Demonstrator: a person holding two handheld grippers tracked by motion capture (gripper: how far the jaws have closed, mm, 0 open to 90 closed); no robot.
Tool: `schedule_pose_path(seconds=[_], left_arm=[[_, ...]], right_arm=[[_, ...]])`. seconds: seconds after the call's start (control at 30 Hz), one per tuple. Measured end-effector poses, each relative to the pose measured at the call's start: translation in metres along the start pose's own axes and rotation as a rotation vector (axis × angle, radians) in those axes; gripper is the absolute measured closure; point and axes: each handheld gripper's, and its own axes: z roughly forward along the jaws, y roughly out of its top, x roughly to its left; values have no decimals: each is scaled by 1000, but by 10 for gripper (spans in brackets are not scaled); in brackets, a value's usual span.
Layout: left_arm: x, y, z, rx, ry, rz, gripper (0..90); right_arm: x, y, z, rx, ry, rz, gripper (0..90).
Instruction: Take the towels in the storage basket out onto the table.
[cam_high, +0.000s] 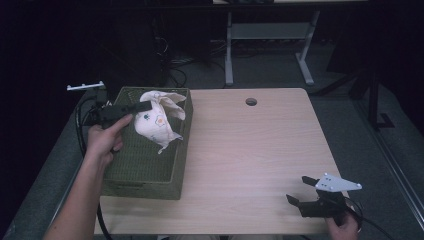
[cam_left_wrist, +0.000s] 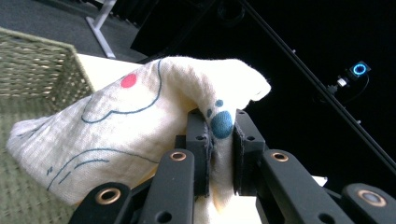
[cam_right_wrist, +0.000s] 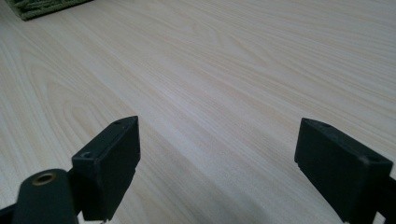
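A cream cloth (cam_high: 157, 120) printed with blue lines and small coloured spots is held up over the woven green basket (cam_high: 145, 175), which serves here as the landmark. The cloth is clamped near its top edge by the left gripper (cam_high: 145, 106), whose jaws are pressed together on a fold of the fabric; in the left gripper view the fold (cam_left_wrist: 223, 140) is seen pinched between the two black jaws, with a blue dot on the fabric right at the pinch. The rest of the cloth hangs down from the grip inside the far half of the basket, its lower tip reaching toward the basket's right wall. Whether that tip is touching the basket floor cannot be told. The left gripper is carried by the left hand (cam_high: 104, 140), which is placed above the basket's left rim.

The basket is set on the left part of the light wooden table (cam_high: 250, 150), with its left wall at the table's left edge. The right gripper (cam_high: 301, 190) is kept well apart from the basket, near the table's front right corner, held by the right hand (cam_high: 344, 227). Its jaws are spread wide with nothing between them, and bare tabletop (cam_right_wrist: 224, 84) is seen in the gap. A corner of the basket (cam_right_wrist: 42, 7) appears far off in the right gripper view.
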Motion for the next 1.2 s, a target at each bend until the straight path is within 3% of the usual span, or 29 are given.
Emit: schedule_pose_path(seconds=[0.47, 0.83, 1.2], left_arm=[[-13, -1, 23, 58, -35, 29, 798], [-20, -3, 37, 67, -58, 40, 798], [-30, -9, 65, 116, -83, 64, 798]], right_arm=[[-1, 0, -1, 2, -3, 5, 140], [0, 0, 0, 2, 0, 0, 140], [1, 0, -4, -5, 5, -9, 140]])
